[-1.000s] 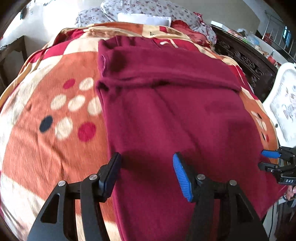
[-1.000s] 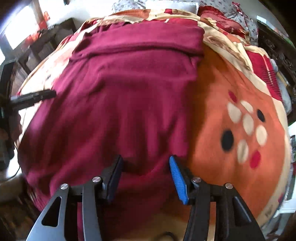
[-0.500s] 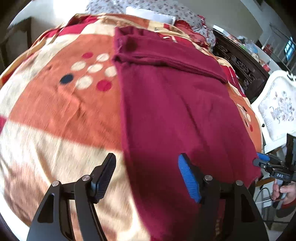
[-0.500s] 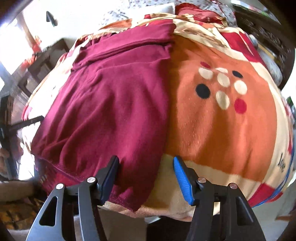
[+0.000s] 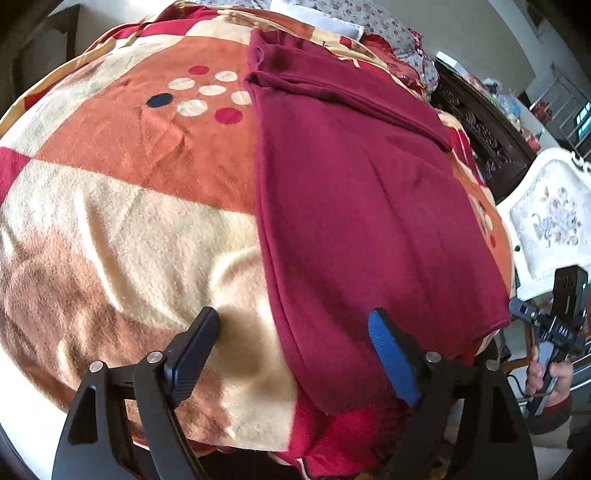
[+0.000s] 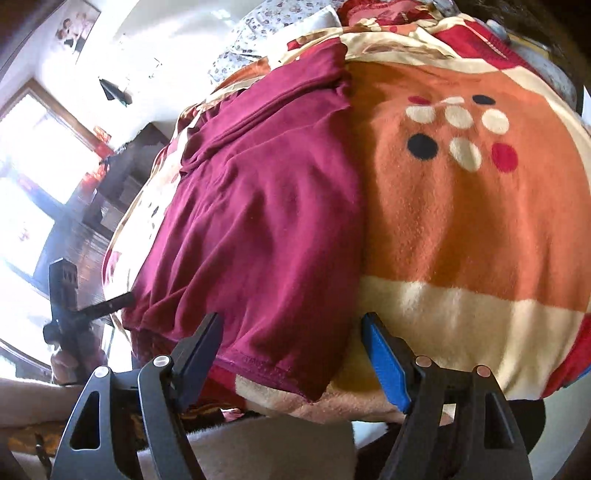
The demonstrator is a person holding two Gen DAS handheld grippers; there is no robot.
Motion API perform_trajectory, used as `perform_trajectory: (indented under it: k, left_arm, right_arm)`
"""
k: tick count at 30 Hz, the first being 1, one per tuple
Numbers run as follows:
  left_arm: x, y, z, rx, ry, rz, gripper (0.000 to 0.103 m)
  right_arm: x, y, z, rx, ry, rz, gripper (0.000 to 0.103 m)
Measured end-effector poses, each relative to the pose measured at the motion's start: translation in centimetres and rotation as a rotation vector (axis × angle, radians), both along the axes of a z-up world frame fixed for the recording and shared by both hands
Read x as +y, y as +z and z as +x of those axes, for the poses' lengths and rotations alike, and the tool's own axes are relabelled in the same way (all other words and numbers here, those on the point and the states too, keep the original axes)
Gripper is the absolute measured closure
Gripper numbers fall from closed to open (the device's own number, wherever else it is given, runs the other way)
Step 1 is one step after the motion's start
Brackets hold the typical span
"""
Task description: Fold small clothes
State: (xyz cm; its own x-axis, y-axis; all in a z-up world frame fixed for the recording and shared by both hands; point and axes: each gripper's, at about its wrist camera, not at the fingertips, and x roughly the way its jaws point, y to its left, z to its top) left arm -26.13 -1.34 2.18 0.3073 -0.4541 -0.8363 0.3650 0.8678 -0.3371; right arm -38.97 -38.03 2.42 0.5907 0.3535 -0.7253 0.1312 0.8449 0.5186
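Note:
A maroon garment (image 5: 354,206) lies flat on the bed, its far end folded over into a band. Its near hem hangs at the bed's front edge. My left gripper (image 5: 295,354) is open and empty, its jaws astride the garment's near left corner. In the right wrist view the same garment (image 6: 258,206) fills the left half. My right gripper (image 6: 291,354) is open and empty, its jaws astride the near right hem corner (image 6: 295,373). Each gripper shows in the other's view: the right one (image 5: 524,314) at the far right, the left one (image 6: 110,302) at the far left.
An orange, cream and red blanket (image 5: 122,206) with dots covers the bed. Pillows (image 5: 369,18) lie at the head. A dark carved wooden frame (image 5: 480,129) and a white upholstered chair (image 5: 546,221) stand to the right. A window (image 6: 26,177) and dark furniture are at the left.
Both grippers have drawn back toward the bed's front edge, from over the garment's middle to its near hem corners. Both stay open.

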Motion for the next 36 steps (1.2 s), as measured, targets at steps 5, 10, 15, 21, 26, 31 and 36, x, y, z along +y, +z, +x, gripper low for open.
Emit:
perform_trajectory:
  k: [5, 10, 15, 21, 26, 31, 36]
  left_arm:
    - [-1.1, -0.1, -0.2, -0.027, -0.011, 0.062, 0.016]
    - [-2.2, -0.4, -0.5, -0.056, -0.007, 0.129, 0.014]
    - [-2.6, -0.5, -0.6, -0.068, -0.011, 0.162, 0.012]
    - [-2.5, -0.3, -0.8, -0.060, -0.007, 0.164, 0.012]
    - [-2.3, -0.4, -1.1, -0.041, -0.007, 0.156, 0.010]
    - [-1.5, -0.4, -1.6, 0.006, -0.002, 0.106, 0.009]
    - [-0.8, -0.5, -1.4, 0.082, 0.015, 0.034, 0.008]
  right_arm:
    - [0.1, -0.1, 0.0, -0.013, 0.006, 0.003, 0.022]
    - [0.2, -0.2, 0.1, -0.021, 0.013, -0.006, 0.021]
    - [0.0, -0.2, 0.1, -0.023, 0.017, -0.001, 0.020]
    - [-0.1, -0.3, 0.1, -0.023, 0.028, -0.001, 0.020]
    - [-0.2, -0.4, -0.3, -0.022, 0.039, 0.025, 0.020]
    - [-0.5, -0.6, -0.8, -0.031, 0.056, 0.058, 0.020]
    - [-0.7, -1.0, -1.2, -0.042, 0.080, 0.092, 0.020]
